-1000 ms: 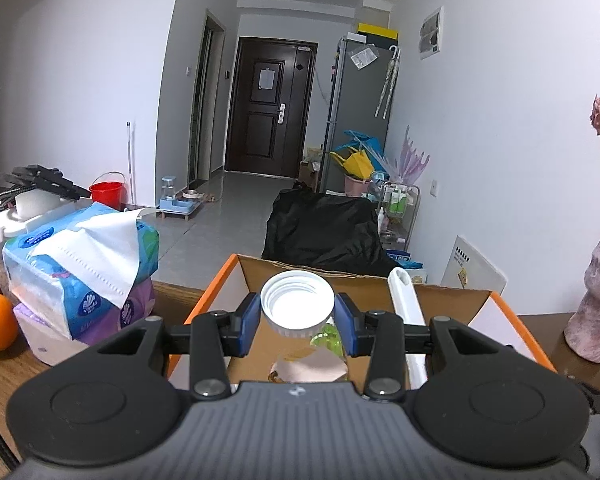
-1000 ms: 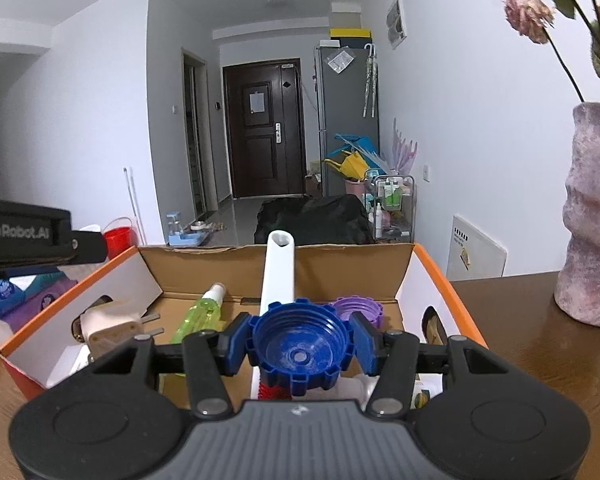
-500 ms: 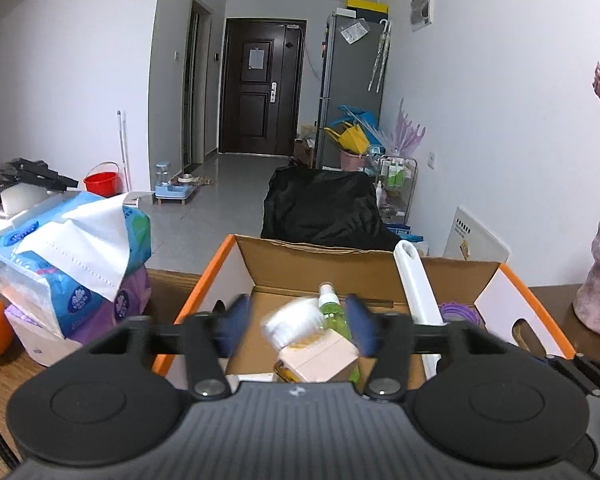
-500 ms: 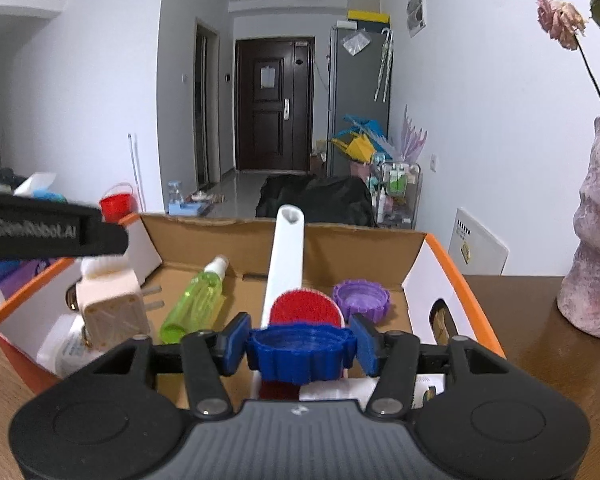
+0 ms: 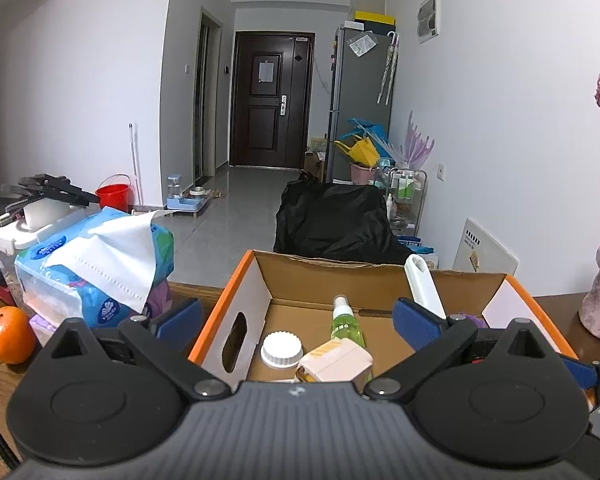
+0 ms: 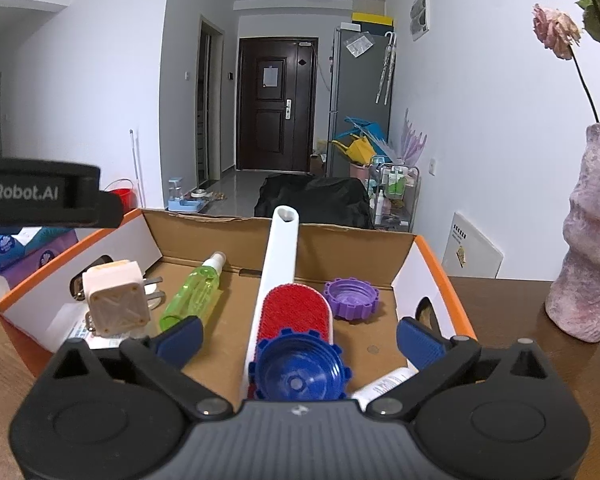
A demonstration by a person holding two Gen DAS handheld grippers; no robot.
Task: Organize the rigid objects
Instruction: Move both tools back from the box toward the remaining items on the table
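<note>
Left wrist view: your left gripper (image 5: 298,312) has just been opening and stands spread, empty, above the orange-edged cardboard box (image 5: 236,280); the white ribbed plastic cap (image 5: 281,349) lies inside it.

Right wrist view: your right gripper (image 6: 299,332) has likewise just spread wide; the blue notched plastic cap (image 6: 299,374) rests free in the box, on the red-faced white brush (image 6: 288,312).

Cardboard box (image 6: 428,264) top is open, access from above clear. Floor crowded: white brush handle (image 6: 280,256) leans up over the back wall mid-box, green bottle (image 6: 192,296) and plug adapter (image 6: 114,300) left, purple cap (image 6: 352,298) right. Bare cardboard between brush and purple cap. Outside: tissue packs (image 5: 96,276) left, vase (image 6: 588,240) right.
</note>
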